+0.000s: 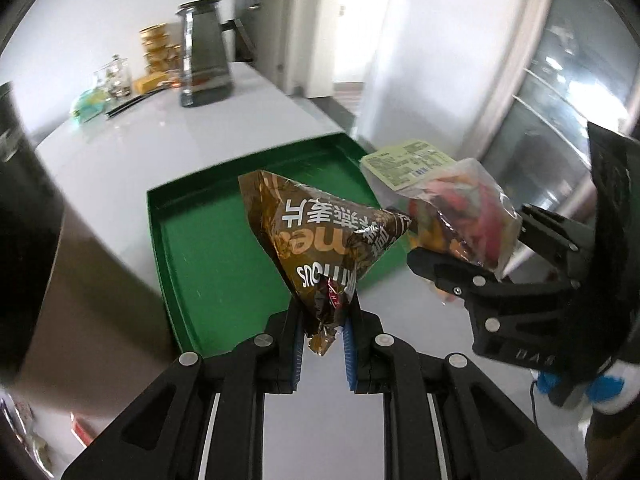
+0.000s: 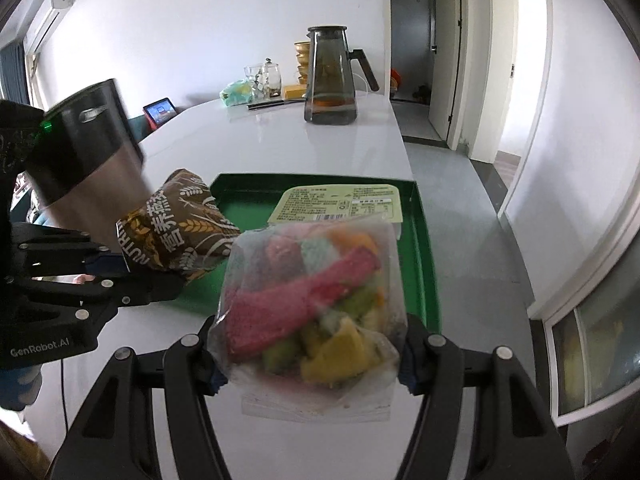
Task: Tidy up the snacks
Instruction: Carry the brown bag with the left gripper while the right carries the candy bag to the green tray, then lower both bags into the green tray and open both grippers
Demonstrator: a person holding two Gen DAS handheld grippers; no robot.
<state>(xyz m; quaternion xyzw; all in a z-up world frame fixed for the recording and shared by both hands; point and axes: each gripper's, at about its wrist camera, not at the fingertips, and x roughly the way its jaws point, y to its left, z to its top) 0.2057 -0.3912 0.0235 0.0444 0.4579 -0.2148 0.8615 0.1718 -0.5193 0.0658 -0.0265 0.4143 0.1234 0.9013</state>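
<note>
Both jaws clamped on snack packets (image 1: 320,240)

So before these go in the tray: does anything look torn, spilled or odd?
Nothing stands out. The brown bag is pinched by one crumpled corner in the left gripper; the clear bag in the right gripper looks sealed. The green tray shows no spill.

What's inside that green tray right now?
The green tray looks bare where visible. The brown snack bag and clear candy bag, each held above it by a tool, hide parts of its floor.
</note>
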